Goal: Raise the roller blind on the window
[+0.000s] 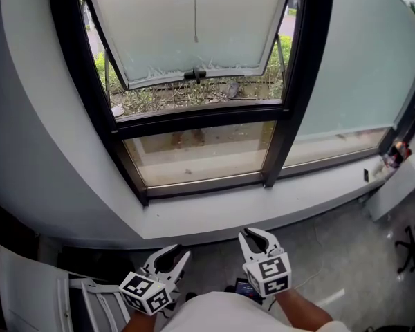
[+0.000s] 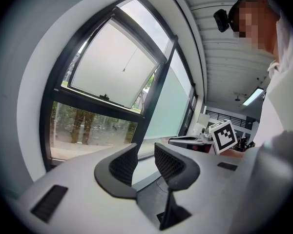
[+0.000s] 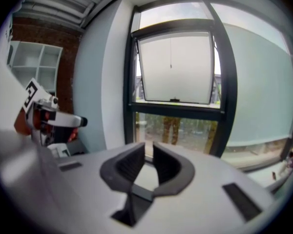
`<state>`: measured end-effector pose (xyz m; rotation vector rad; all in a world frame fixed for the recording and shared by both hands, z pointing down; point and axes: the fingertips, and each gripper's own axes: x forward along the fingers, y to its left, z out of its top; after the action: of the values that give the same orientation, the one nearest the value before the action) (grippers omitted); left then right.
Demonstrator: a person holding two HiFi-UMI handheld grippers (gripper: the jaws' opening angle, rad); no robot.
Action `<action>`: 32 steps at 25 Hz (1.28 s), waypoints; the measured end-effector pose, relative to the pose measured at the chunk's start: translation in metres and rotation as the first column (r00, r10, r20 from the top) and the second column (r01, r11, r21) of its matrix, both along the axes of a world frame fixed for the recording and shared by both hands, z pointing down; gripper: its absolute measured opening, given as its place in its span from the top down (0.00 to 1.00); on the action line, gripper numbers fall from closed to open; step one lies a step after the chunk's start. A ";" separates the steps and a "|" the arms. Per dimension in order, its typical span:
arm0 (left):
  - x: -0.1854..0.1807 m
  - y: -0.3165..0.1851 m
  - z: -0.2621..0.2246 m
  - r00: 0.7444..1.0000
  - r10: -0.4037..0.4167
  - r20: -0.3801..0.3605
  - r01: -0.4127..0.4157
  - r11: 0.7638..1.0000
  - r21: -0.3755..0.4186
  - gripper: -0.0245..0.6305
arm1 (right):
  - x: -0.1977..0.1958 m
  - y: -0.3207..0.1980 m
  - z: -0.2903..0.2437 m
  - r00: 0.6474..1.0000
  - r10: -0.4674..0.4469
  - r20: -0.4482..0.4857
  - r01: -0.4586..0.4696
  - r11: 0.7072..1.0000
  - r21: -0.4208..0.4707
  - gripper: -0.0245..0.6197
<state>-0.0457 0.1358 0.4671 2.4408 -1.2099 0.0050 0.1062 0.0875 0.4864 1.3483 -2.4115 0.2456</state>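
Note:
The window (image 1: 194, 109) has a black frame, and its upper pane (image 1: 194, 26) is tilted open outward. A thin cord (image 1: 196, 9) hangs down in front of that pane; it also shows in the right gripper view as a cord (image 3: 170, 52). To the right a pale green blind or frosted panel (image 1: 360, 61) covers the neighbouring window down to near the sill. Both grippers sit low, in front of the sill and apart from the window. My left gripper (image 1: 174, 254) (image 2: 145, 155) is open and empty. My right gripper (image 1: 257, 235) (image 3: 149, 152) shows a narrow gap with nothing in it.
A wide grey sill (image 1: 263, 206) runs under the window. White furniture (image 1: 28, 289) stands at the lower left, a white desk (image 1: 401, 185) and a chair base (image 1: 411, 244) at the right. White shelves (image 3: 34, 67) stand on the brick wall. A cable (image 1: 311, 268) lies on the floor.

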 end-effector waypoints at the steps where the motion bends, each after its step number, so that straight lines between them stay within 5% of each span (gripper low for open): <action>1: 0.000 0.000 0.001 1.000 0.001 -0.001 -0.001 1.000 -0.002 0.77 | 0.000 0.001 0.001 1.000 0.003 0.002 -0.003 1.000 -0.005 0.87; 32: 0.008 -0.008 0.002 0.999 0.034 -0.001 -0.034 0.999 -0.014 0.77 | -0.012 -0.004 0.014 0.998 -0.045 -0.042 0.044 0.998 -0.039 0.93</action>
<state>-0.0380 0.1280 0.4695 2.4484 -1.1641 0.0224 0.0938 0.0833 0.5004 1.2692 -2.3864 0.2476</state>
